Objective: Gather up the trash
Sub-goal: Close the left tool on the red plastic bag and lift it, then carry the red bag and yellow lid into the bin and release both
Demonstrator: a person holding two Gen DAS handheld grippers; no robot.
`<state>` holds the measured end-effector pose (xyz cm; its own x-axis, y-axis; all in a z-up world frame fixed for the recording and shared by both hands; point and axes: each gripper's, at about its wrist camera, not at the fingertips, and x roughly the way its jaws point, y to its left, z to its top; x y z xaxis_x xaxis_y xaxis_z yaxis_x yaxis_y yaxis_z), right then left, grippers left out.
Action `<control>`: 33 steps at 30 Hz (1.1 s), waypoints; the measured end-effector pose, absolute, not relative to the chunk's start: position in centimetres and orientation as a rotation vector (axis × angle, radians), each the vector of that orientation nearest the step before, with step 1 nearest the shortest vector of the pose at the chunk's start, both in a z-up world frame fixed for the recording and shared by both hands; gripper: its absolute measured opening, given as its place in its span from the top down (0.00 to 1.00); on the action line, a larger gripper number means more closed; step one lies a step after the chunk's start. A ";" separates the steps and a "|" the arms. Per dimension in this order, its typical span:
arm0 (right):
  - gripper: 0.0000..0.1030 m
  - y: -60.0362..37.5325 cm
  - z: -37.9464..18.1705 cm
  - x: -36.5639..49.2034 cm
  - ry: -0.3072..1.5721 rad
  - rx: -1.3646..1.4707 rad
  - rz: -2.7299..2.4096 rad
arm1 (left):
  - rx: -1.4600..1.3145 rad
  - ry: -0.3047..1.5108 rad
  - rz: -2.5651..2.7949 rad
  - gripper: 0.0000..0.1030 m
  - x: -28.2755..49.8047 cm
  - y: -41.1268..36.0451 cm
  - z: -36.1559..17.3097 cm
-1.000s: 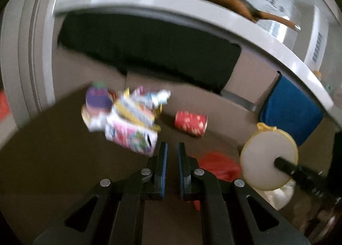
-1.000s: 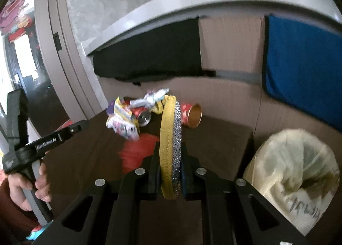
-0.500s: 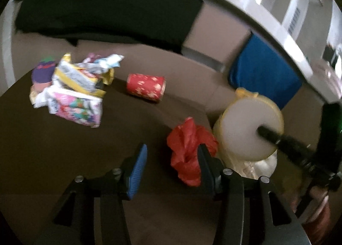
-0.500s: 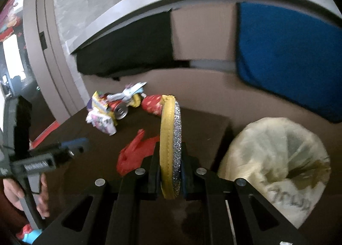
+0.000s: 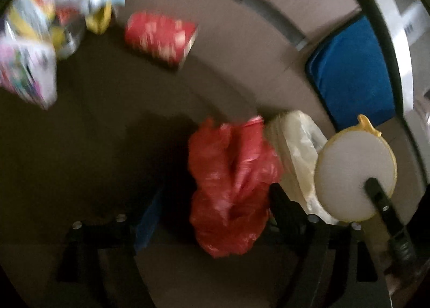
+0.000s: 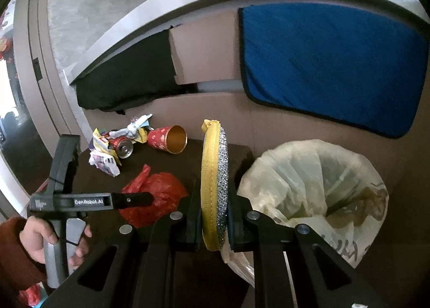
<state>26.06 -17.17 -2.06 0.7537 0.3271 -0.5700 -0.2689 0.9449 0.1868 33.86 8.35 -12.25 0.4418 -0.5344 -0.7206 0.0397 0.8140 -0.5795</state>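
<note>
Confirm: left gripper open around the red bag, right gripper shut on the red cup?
Not quite. The right gripper is shut on a round yellow pad, not the red cup, which lies on its side on the table beyond; the right wrist view shows this. The rest holds: the left gripper is open around the red bag.

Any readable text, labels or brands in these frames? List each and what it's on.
"GenRobot.AI": white lettering on the body of the left gripper, seen in the right wrist view.
Trash bag: dark lettering on its lower right outside, cut off and distorted, not readable.
Snack wrappers: printing too small to read; blurred in the left wrist view.
Red cup: pattern only, no legible words.
Red plastic bag: no text visible.
</note>
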 end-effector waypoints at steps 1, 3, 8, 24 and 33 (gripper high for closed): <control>0.87 -17.2 -2.1 26.1 0.642 0.099 0.326 | -0.539 1.061 -0.380 0.27 33.8 8.2 -12.2; 0.87 -17.4 -2.2 26.0 0.641 0.100 0.324 | -0.514 1.010 -0.350 0.42 33.4 8.0 -11.3; 0.87 -17.4 -1.4 25.4 0.619 0.094 0.325 | -0.383 0.864 -0.298 0.61 31.4 7.1 -7.1; 0.87 -23.1 7.5 23.5 0.430 0.147 0.277 | 0.003 0.430 -0.197 0.62 25.0 -0.8 6.4; 0.87 -29.1 6.5 23.0 0.448 0.140 0.164 | 0.022 0.458 -0.274 0.62 26.7 -8.1 5.2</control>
